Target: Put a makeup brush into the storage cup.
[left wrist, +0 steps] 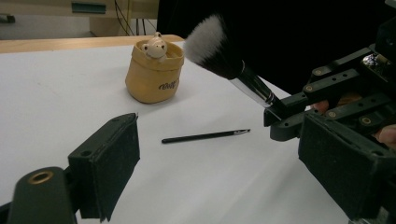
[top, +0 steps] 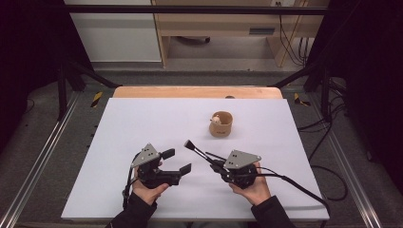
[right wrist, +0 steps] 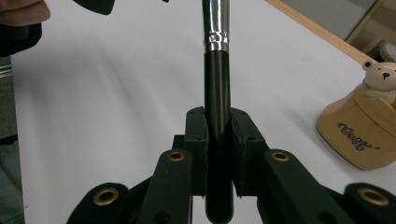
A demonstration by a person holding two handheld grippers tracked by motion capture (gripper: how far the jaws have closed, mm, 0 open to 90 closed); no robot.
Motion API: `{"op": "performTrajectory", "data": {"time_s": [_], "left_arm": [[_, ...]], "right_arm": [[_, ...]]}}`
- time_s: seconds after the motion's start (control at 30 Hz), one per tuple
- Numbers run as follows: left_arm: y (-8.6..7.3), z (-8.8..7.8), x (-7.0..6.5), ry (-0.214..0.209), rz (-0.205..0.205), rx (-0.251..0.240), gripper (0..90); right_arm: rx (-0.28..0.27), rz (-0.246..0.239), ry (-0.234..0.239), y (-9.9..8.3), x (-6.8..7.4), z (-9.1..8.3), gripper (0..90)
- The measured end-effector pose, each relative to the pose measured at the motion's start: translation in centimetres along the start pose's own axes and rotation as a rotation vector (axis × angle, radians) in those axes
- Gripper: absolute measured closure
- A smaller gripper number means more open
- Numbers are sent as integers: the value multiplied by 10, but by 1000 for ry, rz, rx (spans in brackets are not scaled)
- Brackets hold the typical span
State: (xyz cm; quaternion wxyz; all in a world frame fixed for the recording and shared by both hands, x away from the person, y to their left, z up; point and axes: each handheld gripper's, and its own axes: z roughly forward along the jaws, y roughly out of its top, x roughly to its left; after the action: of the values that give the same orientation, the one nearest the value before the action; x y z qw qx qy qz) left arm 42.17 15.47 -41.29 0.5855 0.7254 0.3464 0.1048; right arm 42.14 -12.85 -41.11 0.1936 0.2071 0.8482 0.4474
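Right tool [top: 212, 160] is clamped on the handle of the makeup brush [top: 196, 148], jaws pinching it low on the black shaft; bristles point up and away over the worktop [top: 142, 118], toward the left tool. Left tool [top: 177, 161] has its jaws spread wide with nothing between them, hovering just beside the brush head. A thin black liner pencil [left wrist: 205, 136] lies flat on the worktop between the tools and the tan holder pot [top: 221, 125], which sits well apart, further back, with a small bear figure [left wrist: 154, 46] in its mouth.

Risks, as I judge them:
- Grip sits at the handle's tail end, so the brush can pivot or slip if it bumps anything.
- Pot looks soft and light; a skewed insertion could tip it or snag on the bear.
- Left tool is close enough to clip the bristles.
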Motion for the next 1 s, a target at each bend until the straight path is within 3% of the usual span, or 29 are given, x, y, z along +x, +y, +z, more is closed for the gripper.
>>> {"op": "performTrajectory", "data": {"time_s": [0.5,1.0], "left_arm": [[9,15,-6,-28,-35,-41,148],[11,23,-7,-55,-59,-50,217]], "right_arm": [[-33,21,-3,0,1,0,792],[-48,31,1,1,2,1,792]]}}
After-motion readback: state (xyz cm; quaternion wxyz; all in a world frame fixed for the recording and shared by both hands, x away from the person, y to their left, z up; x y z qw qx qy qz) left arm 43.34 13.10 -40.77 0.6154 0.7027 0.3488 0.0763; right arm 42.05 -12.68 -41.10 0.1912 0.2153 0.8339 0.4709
